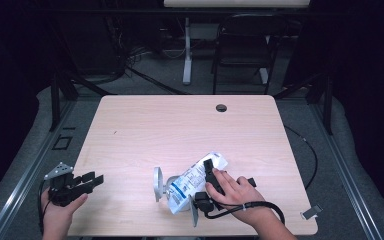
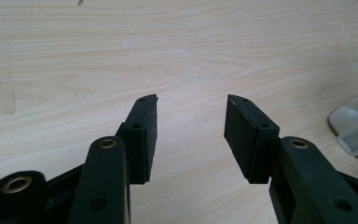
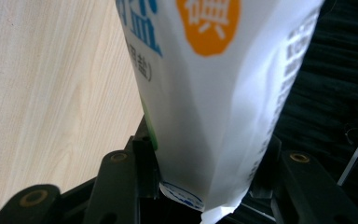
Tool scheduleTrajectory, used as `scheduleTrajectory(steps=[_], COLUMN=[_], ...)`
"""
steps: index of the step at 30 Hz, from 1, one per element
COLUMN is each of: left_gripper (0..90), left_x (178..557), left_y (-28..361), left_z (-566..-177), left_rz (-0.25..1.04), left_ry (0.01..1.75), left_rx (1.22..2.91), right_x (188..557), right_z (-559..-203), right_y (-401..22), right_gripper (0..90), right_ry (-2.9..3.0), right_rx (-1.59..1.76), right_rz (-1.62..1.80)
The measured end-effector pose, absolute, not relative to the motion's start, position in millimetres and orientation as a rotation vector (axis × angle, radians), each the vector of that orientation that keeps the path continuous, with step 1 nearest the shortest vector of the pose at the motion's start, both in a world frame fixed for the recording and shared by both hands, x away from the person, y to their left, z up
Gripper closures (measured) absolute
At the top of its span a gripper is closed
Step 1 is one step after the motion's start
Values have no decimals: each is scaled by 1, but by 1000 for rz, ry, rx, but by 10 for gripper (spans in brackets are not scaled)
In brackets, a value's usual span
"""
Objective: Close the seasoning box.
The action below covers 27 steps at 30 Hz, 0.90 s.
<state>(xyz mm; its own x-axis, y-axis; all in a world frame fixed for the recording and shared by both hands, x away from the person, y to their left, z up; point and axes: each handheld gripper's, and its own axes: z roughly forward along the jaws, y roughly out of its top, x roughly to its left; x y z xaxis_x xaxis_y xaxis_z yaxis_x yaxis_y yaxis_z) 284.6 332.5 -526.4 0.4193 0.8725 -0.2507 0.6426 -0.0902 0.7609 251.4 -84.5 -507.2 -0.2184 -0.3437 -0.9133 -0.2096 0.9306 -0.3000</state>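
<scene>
R claw (image 1: 209, 176) clamped on a white salt pouch (image 1: 194, 181), jaws part open, pads pressing both faces near the pouch's end, seen close in the R claw view (image 3: 205, 107). Pouch sits near-centre of the table (image 1: 145, 125), long axis running from near-left up to far-right; its lower end touches or nearly touches a clear stand (image 1: 158, 184) just to its left. L claw (image 1: 87, 181) wide open, holding nothing, resting at near-left table edge, well apart from pouch. Pouch lies to the right of L claw; R hand (image 1: 232, 192) is the nearer, already on it. My read: next move belongs to R.
</scene>
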Motion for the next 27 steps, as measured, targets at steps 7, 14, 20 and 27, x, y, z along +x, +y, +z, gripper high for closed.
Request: scheduleTrajectory(steps=[7,14,20,27], left_gripper=[548,546,546,546], left_x=[285,285,285,285], left_y=[333,333,334,334], left_z=[-527,-527,-527,-527], left_rz=[337,336,333,330], left_ry=[1305,1306,1309,1313], left_rx=[1811,1815,1819,1817], right_x=[251,251,251,251], right_z=[-507,-507,-506,-506], right_y=[-85,-85,-85,-84], right_gripper=[565,566,567,568], right_ry=[1802,1801,1801,1797], right_rx=[-418,-422,-425,-434], right_rz=[-132,-126,-131,-133])
